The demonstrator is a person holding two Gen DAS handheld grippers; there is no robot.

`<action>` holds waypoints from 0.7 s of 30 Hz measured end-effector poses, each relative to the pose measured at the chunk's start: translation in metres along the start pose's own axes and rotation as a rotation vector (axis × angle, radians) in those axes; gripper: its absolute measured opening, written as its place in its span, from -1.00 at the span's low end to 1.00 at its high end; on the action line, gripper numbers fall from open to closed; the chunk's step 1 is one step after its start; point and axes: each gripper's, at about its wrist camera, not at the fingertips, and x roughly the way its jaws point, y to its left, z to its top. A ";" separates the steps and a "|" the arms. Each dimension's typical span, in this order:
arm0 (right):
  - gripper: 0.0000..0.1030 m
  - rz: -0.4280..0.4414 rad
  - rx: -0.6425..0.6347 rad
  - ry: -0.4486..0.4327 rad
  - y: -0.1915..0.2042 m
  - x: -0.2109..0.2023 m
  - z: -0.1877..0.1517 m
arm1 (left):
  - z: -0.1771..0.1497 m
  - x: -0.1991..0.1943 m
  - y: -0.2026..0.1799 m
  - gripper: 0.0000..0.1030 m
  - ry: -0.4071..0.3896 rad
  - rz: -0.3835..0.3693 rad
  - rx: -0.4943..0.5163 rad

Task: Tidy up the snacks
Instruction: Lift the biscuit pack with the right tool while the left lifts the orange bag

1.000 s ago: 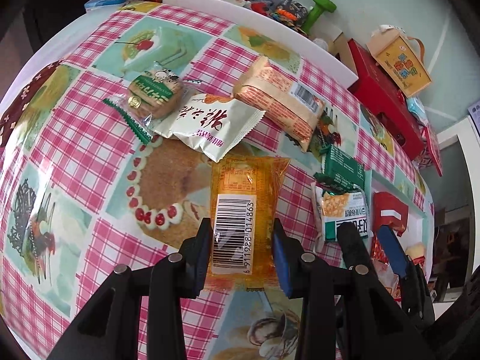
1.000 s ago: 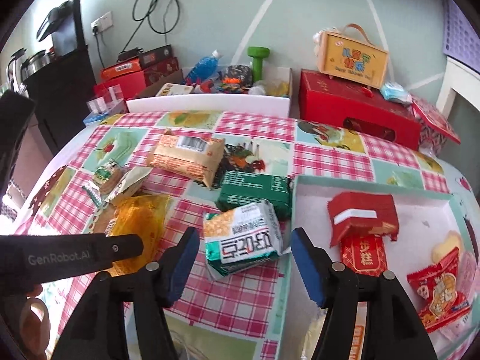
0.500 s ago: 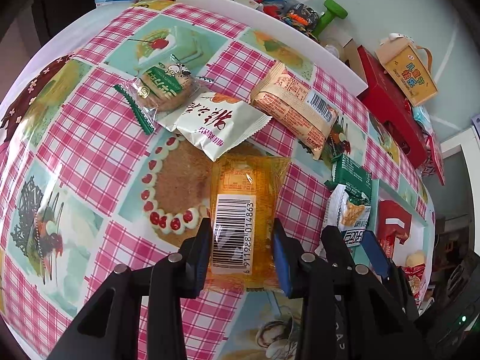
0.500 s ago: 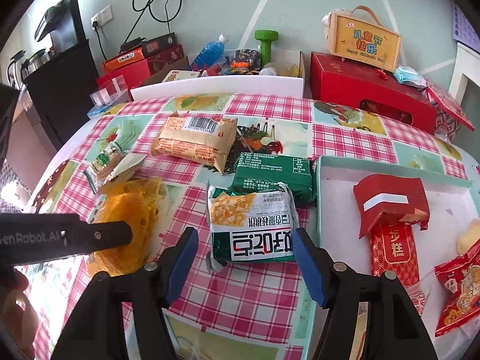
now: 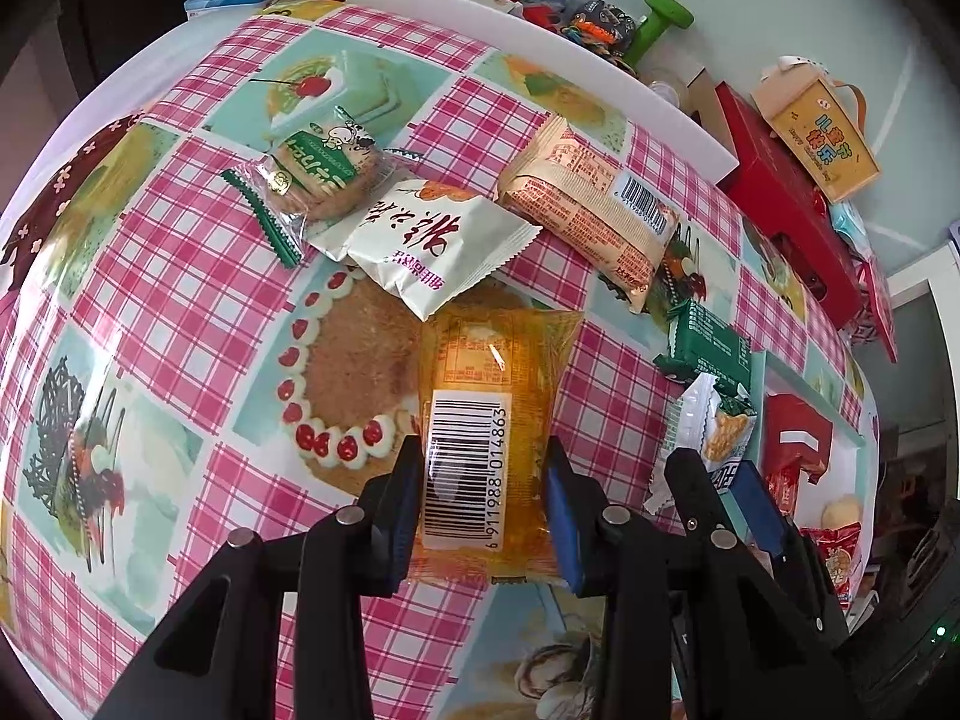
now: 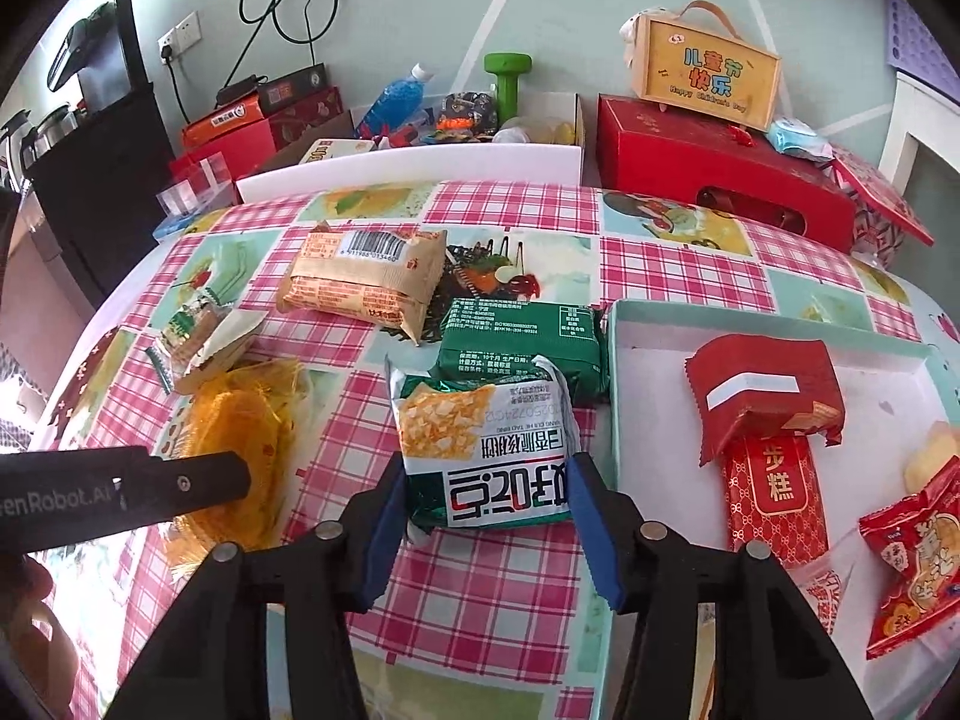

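Note:
My left gripper point(image 5: 483, 510) is shut on an orange snack packet point(image 5: 489, 420) with a barcode, lying on the checked tablecloth; the packet also shows in the right wrist view point(image 6: 240, 444). My right gripper point(image 6: 486, 516) is shut on a green-and-white snack packet point(image 6: 486, 450), just left of the white tray point(image 6: 660, 324). The tray holds red packets point(image 6: 762, 396). A dark green packet point(image 6: 522, 342) lies behind the held one, and a tan biscuit pack point(image 6: 366, 276) lies farther back.
A white sachet point(image 5: 432, 240) and a green-labelled cookie point(image 5: 318, 174) lie at the far left of the table. Red gift boxes point(image 6: 714, 162), a yellow box point(image 6: 702, 72), a bottle and a green dumbbell point(image 6: 507, 84) crowd the far edge.
My right gripper has moved forward and closed on the green-and-white packet, which has turned toward me. My left gripper stays shut on the orange packet.

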 end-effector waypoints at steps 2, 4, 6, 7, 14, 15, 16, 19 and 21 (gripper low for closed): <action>0.04 0.001 0.002 0.001 -0.001 -0.002 0.000 | 0.000 0.001 -0.001 -0.24 -0.001 0.004 0.005; 0.04 0.003 0.009 0.003 -0.001 -0.004 0.001 | 0.000 0.001 -0.002 -0.24 -0.003 0.007 0.008; 0.04 0.010 0.020 0.002 -0.003 -0.006 0.001 | 0.000 0.001 -0.004 -0.24 -0.005 0.007 0.011; 0.04 0.014 0.024 0.000 -0.004 -0.008 0.001 | 0.000 0.001 -0.004 -0.24 -0.005 0.007 0.013; 0.04 0.043 0.039 -0.023 -0.006 -0.021 0.004 | 0.001 -0.003 -0.008 -0.24 -0.024 0.002 0.029; 0.04 0.043 0.037 -0.030 -0.006 -0.024 0.005 | 0.001 -0.005 -0.009 -0.24 -0.029 0.002 0.034; 0.04 0.036 0.034 -0.040 -0.006 -0.028 0.005 | 0.001 -0.006 -0.010 -0.24 -0.035 0.000 0.038; 0.04 0.035 0.043 -0.063 -0.010 -0.037 0.007 | 0.001 -0.011 -0.013 -0.25 -0.050 -0.007 0.050; 0.04 0.040 0.053 -0.075 -0.013 -0.042 0.008 | 0.001 -0.015 -0.014 -0.25 -0.059 -0.011 0.054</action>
